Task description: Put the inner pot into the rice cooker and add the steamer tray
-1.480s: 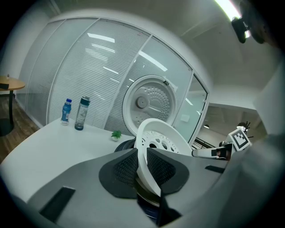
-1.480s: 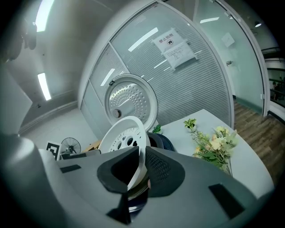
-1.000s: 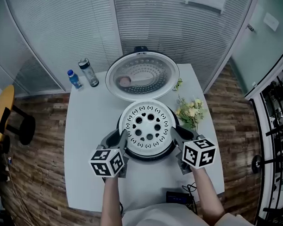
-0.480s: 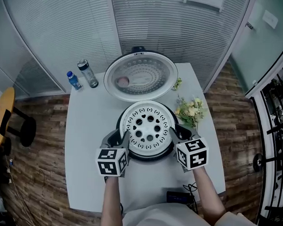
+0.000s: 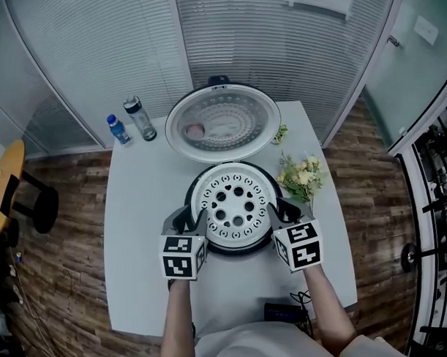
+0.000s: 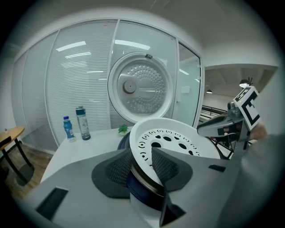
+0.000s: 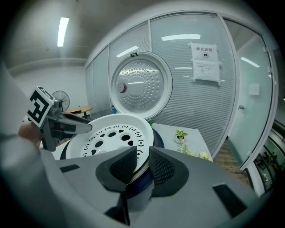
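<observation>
A white perforated steamer tray (image 5: 236, 207) sits level in the top of the rice cooker (image 5: 239, 249) at the centre of the frame. The left gripper (image 6: 140, 153) straddles the tray's lower-left rim, its jaws opening. The right gripper (image 7: 142, 151) brackets the lower-right rim, jaws narrowly apart. The cooker's lid (image 5: 224, 123) stands open above. On the white table (image 5: 145, 230), two bottles (image 5: 140, 116) stand upper left and flowers (image 5: 300, 177) lie right.

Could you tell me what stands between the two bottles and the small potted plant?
The rice cooker's open lid fills that stretch, as the head view shows best.
</observation>
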Available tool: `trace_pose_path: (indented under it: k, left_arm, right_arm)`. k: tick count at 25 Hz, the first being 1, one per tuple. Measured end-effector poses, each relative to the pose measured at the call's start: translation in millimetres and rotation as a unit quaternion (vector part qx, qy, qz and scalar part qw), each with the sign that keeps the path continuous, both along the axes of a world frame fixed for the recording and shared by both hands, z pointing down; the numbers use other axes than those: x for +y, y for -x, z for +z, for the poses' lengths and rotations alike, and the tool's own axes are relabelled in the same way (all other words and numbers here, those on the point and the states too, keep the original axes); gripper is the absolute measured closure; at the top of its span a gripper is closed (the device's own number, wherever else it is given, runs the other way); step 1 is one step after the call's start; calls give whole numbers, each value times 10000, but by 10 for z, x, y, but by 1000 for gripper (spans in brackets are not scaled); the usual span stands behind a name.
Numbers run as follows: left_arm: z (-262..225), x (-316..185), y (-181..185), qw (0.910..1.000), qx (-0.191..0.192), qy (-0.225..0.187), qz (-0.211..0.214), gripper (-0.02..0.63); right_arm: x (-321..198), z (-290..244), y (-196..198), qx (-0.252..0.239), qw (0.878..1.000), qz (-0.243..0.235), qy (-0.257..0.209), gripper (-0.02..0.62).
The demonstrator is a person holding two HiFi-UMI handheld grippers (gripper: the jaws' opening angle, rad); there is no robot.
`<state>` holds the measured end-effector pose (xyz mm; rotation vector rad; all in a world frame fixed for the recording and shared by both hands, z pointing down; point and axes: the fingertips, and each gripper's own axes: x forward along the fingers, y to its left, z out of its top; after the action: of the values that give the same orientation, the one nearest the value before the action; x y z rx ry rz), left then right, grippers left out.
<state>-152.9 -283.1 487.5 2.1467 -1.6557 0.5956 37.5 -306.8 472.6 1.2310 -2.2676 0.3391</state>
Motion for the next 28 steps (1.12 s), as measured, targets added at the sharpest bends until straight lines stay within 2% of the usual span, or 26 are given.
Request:
trace_pose_path:
  k: [4,7,9,14,21,25,28]
  left_arm:
    - [56,-30,10,9973,-731,-54,60,453]
    - [59,-27,4,9968,-790,-73,45,443]
    - [47,-21,5,9977,-675,-102,13,443]
    - [-51,50,58,9992,140,-276,-269,436]
    - [-241,231,69,9970,422,-525,-369,439]
    - [-379,385,-22,9951,633,-707,-280,547]
    - [-406,534,-82,9927,902,-774,-198,580]
  right_arm:
    - [-35,9,7,133,9998,31,-116,514]
    - [-27,-7,13,66,9999,63,-129,514]
    - [-15,-34,13,-7,9999,77,-153,514]
    - [40,-194,-63,-734,9964,373,-183,514]
    - [225,-356,-151,-1702,9835,583,-189,531]
    - [408,-373,-187,-1833,9813,563,-142,563]
    - [550,-365,-194,-1866,9807,570,-140,574]
